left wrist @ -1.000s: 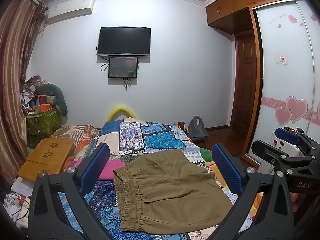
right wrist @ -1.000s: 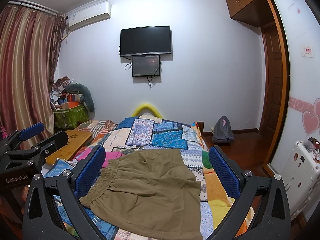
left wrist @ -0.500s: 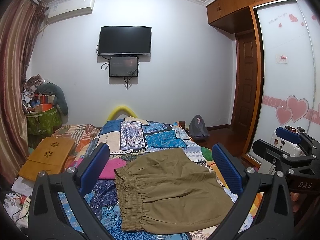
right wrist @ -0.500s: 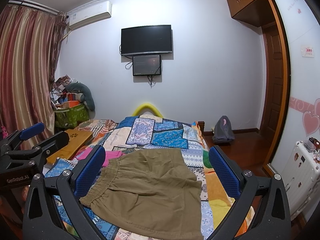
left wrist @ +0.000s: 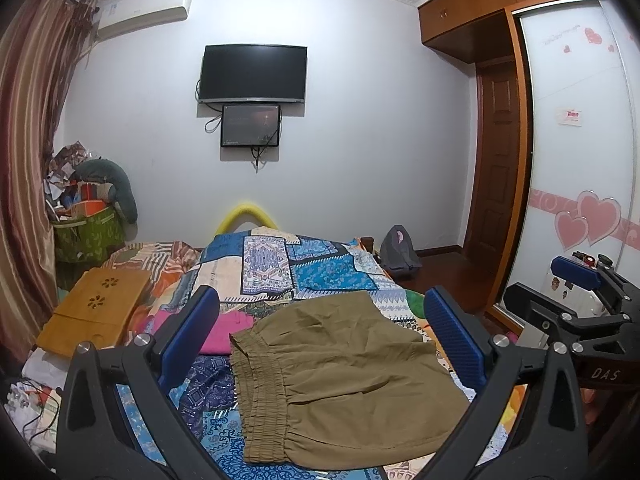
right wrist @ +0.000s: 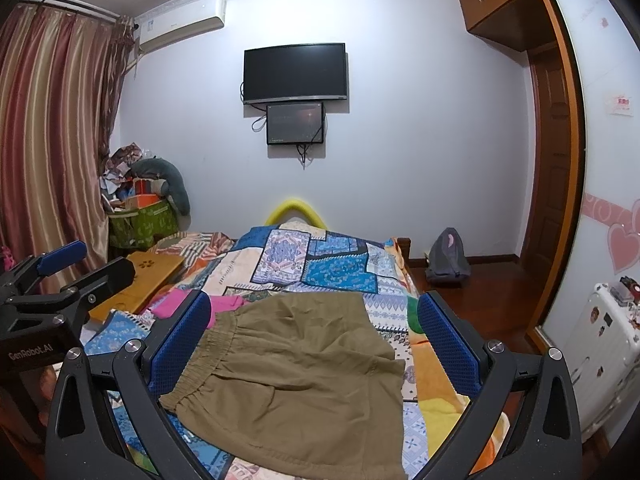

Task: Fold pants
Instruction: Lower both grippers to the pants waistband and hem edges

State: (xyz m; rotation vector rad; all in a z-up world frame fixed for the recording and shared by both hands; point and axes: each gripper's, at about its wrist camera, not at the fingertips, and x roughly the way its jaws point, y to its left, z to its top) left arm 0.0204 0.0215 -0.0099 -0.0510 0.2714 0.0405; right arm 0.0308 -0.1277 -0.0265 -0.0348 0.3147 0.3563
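Change: almost nothing is shifting since a second ago; both views are sliding only slightly, and the pants are lying just as they were.
Left wrist view, tongs: the left tongs [left wrist: 320,334] are hanging above the bed [left wrist: 320,268] with their blue pads [left wrist: 192,330] spread wide and gripping nothing.
Left wrist view, pants: the olive pants [left wrist: 344,380] are lying flat on the patchwork bedspread, framed between the pads, elastic waistband [left wrist: 260,392] facing left.
Left wrist view, neighbours: a pink cloth [left wrist: 224,330] is showing just beyond the waistband; the right tongs [left wrist: 576,292] are showing at the right edge.
Right wrist view, tongs: the right tongs [right wrist: 314,344] are also standing wide open over the bed [right wrist: 340,264], holding nothing.
Right wrist view, pants: the pants [right wrist: 296,380] are resting between the pads, waistband [right wrist: 200,364] to the left, the pink cloth [right wrist: 224,304] beside it.
Right wrist view, surroundings: the left tongs [right wrist: 56,272] are appearing at the left edge near a wooden tray [right wrist: 148,276].
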